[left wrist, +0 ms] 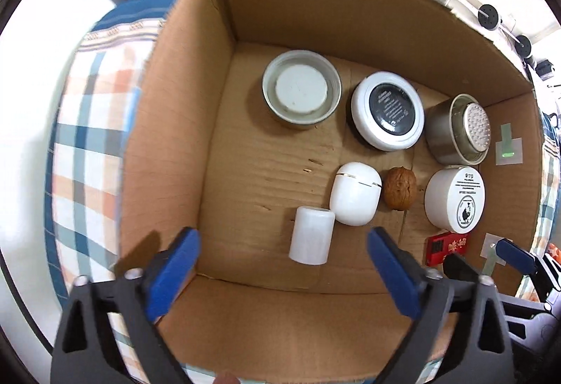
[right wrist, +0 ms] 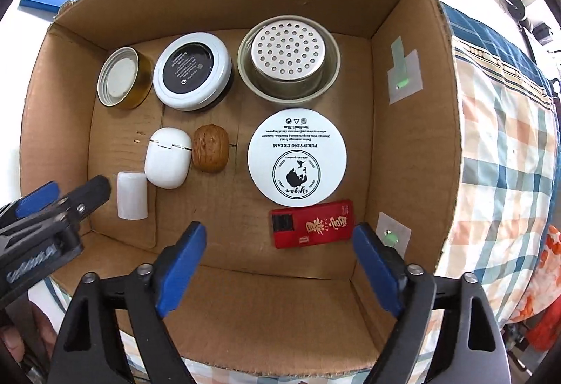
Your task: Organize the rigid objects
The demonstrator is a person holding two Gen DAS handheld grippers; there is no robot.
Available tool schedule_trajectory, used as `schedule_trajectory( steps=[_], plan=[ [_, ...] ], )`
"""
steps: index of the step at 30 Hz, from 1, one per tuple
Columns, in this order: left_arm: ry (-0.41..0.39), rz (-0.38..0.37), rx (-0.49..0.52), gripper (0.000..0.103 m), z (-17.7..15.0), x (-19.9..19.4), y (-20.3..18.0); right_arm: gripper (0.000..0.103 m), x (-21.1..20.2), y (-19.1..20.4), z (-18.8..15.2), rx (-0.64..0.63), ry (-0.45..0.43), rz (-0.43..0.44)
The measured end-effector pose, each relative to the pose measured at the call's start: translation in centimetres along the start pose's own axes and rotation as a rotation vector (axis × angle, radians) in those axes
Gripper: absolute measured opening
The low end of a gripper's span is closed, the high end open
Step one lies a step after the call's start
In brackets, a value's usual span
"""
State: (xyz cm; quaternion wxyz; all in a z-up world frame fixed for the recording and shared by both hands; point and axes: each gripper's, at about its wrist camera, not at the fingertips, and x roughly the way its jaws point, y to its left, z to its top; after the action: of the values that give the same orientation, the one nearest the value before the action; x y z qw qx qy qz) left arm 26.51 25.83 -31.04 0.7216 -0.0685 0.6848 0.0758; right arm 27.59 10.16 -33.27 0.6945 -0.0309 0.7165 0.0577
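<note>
Hovering over the cardboard box (right wrist: pixel 413 124), both grippers hold their fingers spread and empty: the left gripper (left wrist: pixel 282 265) above the white cylinder (left wrist: pixel 311 235), the right gripper (right wrist: pixel 278 256) above the red packet (right wrist: pixel 312 224).

left gripper (left wrist: pixel 282 252) jaws wide | white cylinder (left wrist: pixel 311 235) lying between, untouched | cardboard box (left wrist: pixel 217 152)

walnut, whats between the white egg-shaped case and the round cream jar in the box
Yes, only the walnut lies between the case and the cream jar, almost touching the case, with bare cardboard toward the jar. The right wrist view shows it best.
</note>
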Motion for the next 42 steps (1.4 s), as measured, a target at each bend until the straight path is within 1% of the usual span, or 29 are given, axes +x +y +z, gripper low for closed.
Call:
schedule_trajectory(
  steps=[3,5,7,10,14,19,21,24,29,33,39,42],
  plan=[
    [-0.039,0.011,0.003,0.103,-0.4,-1.7,-0.3,0.093,-0.7,-0.4,-0.7,0.004,-0.011,-0.011],
    [-0.067,0.011,0.005,0.103,-0.9,-2.8,-0.2,0.1,-1.2,-0.3,-1.3,0.011,-0.019,-0.009],
    [-0.088,0.014,0.009,0.103,-1.3,-4.0,-0.1,0.103,-1.6,-0.6,-1.6,0.02,-0.029,-0.003],
    [-0.123,0.014,0.018,0.103,-1.7,-6.0,0.4,0.103,-2.6,-1.1,-2.3,0.029,-0.048,-0.01],
    [-0.156,0.012,0.038,0.103,-2.9,-7.6,-0.6,0.103,-4.5,-0.8,-3.3,0.037,-0.071,-0.004],
    [-0.213,-0.015,0.041,0.103,-4.5,-10.5,-1.0,0.103,-7.0,-1.4,-5.3,0.046,-0.121,0.015],
    [-0.241,-0.007,0.059,0.103,-5.4,-11.9,-1.3,0.103,-8.3,-1.7,-6.5,0.048,-0.149,0.02],
    [-0.286,0.013,0.082,0.103,-7.0,-14.1,-1.9,0.103,-10.7,-1.8,-8.6,0.038,-0.202,0.004],
    [-0.329,-0.018,0.082,0.103,-9.8,-17.6,-2.0,0.103,-15.1,-2.7,-12.5,0.048,-0.279,0.009],
    [-0.368,-0.021,0.086,0.103,-12.0,-20.7,-2.3,0.103,-19.2,-3.8,-15.6,0.069,-0.345,0.009],
    [-0.407,-0.039,0.097,0.103,-14.7,-24.6,-2.6,0.103,-24.4,-4.4,-19.5,0.076,-0.416,0.016],
    [-0.424,-0.035,0.107,0.103,-16.0,-26.4,-2.8,0.103,-26.5,-4.6,-21.2,0.071,-0.437,0.022]
  ],
)
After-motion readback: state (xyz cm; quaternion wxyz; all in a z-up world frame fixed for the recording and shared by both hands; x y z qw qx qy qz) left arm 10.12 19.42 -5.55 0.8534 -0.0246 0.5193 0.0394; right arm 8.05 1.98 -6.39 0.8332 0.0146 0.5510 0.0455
